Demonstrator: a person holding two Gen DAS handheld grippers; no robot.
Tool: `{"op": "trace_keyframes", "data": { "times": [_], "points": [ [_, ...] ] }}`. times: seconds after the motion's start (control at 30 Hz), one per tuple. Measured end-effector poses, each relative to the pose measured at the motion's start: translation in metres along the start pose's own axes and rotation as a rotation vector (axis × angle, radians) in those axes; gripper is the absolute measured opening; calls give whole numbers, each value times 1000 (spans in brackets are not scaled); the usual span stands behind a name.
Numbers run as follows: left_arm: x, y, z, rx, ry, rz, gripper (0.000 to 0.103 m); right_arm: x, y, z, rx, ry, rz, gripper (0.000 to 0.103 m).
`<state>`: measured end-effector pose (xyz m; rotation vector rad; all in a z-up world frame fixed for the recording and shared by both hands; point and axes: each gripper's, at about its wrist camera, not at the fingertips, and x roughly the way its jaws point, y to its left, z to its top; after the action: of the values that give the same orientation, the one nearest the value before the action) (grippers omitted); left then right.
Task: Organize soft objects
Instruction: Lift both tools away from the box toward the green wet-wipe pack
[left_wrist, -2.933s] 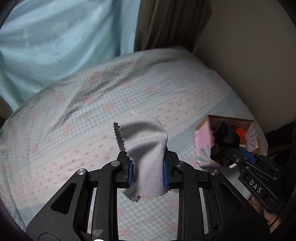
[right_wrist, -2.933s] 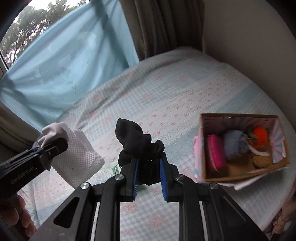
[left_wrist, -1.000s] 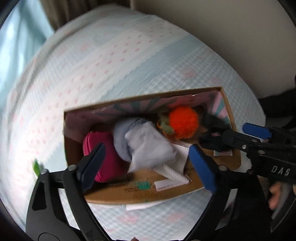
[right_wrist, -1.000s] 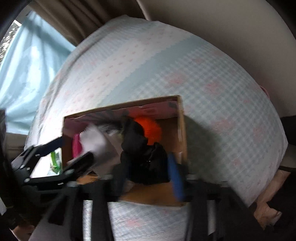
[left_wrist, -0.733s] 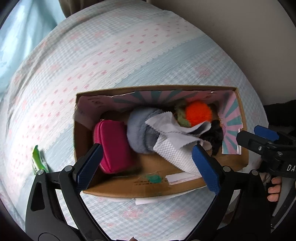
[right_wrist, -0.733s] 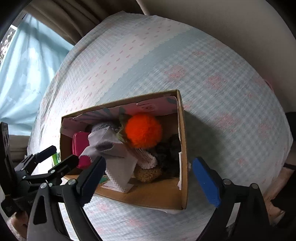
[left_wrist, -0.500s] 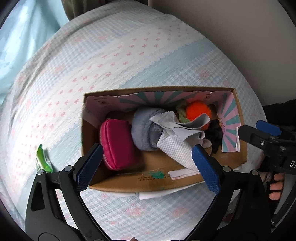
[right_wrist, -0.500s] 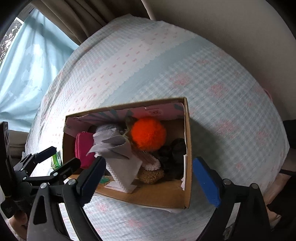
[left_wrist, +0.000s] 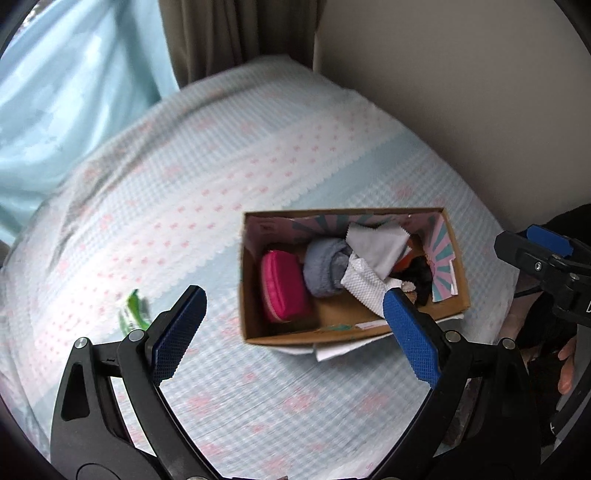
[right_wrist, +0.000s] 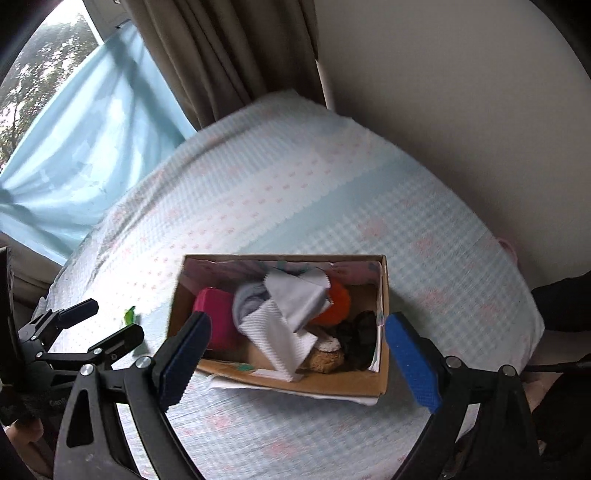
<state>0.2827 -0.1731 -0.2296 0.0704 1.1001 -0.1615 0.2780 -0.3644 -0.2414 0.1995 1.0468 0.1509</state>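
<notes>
Soft things fill the cardboard box (right_wrist: 383, 295) that sits on the bed (right_wrist: 295, 192), at about one o'clock from my left gripper (left_wrist: 293, 325) and dead ahead at twelve from my right gripper (right_wrist: 299, 350). Both sets of my jaws stand spread wide with nothing between the ribbed blue pads (left_wrist: 179, 328); I grasp nothing.

Inside the box, at its nine o'clock end, lies a rounded magenta pouch (left_wrist: 282, 286) with a zip seam. Next to it sits a rolled grey fleece bundle (left_wrist: 325, 267). A smooth pale grey cloth (right_wrist: 295, 295) with pinked, zigzag edges drapes over a white waffle-textured cloth (right_wrist: 275, 338). A fuzzy orange pompom (right_wrist: 336, 304) peeks out beyond them, and at the three o'clock end a crumpled black fabric (right_wrist: 356, 341) lies beside a tan, nubbly lump (right_wrist: 327, 360). The box's inner walls carry pink and teal stripes.

The bedcover is a quilted gingham, pale blue with pink motifs and scalloped bands. A small green packet (left_wrist: 133, 310) lies on it, at nine o'clock from the box.
</notes>
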Motion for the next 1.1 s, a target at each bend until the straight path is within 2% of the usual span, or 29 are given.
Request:
{"op": "trace_keyframes", "data": {
  "times": [0.37,0.6,0.87,1.1],
  "points": [
    [-110,75,-41,-94,-158,12,96,-86,91,-21,-72,-161,0,94],
    [-162,138,-84,-155,-256,62,96,-112,159,-46,-134,-243,-13,94],
    [-182,213,-123,-214,-268,89,96,-109,227,-74,-183,-255,39,94],
    [-169,280,-151,-247,-223,119,96,-76,289,-95,-212,-214,88,94]
  ]
}}
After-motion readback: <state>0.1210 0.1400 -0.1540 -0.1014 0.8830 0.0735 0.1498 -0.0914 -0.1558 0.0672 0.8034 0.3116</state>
